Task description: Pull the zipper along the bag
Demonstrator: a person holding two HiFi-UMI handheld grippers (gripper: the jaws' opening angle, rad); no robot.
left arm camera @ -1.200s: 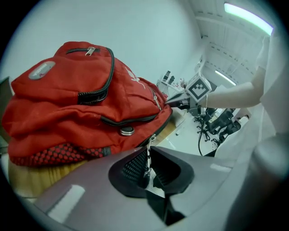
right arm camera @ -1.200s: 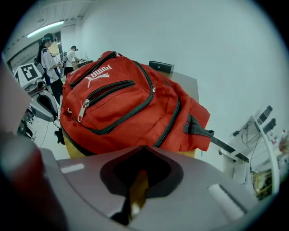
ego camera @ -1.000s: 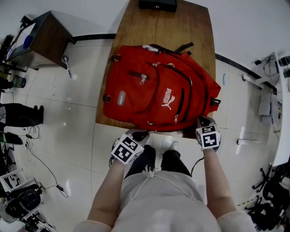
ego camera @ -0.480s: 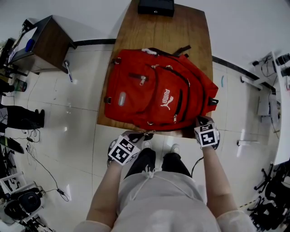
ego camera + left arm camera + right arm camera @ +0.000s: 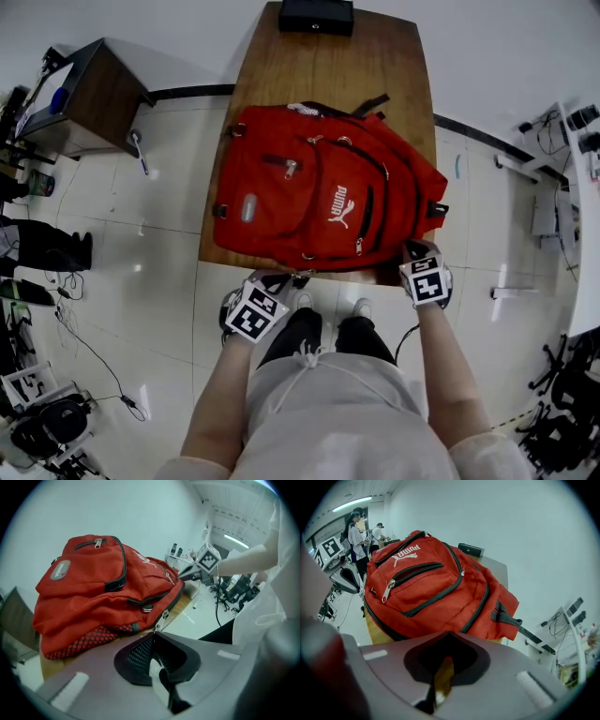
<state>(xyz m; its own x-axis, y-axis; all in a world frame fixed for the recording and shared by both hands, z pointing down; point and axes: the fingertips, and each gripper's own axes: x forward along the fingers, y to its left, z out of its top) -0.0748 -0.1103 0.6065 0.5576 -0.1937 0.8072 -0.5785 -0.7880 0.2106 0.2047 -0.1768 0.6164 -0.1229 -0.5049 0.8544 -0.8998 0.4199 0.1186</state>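
Fingers of left gripper pinch bag zipper pull.

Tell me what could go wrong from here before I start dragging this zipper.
1. The left gripper pinches only the small zipper pull at its very jaw tips, so it may slip out under load.
2. The backpack lies at the near edge of the table. The right gripper is shut at that edge, but whether it pinches fabric is unclear, so the backpack could slide off.
3. Fabric near the pull looks slack and could snag.
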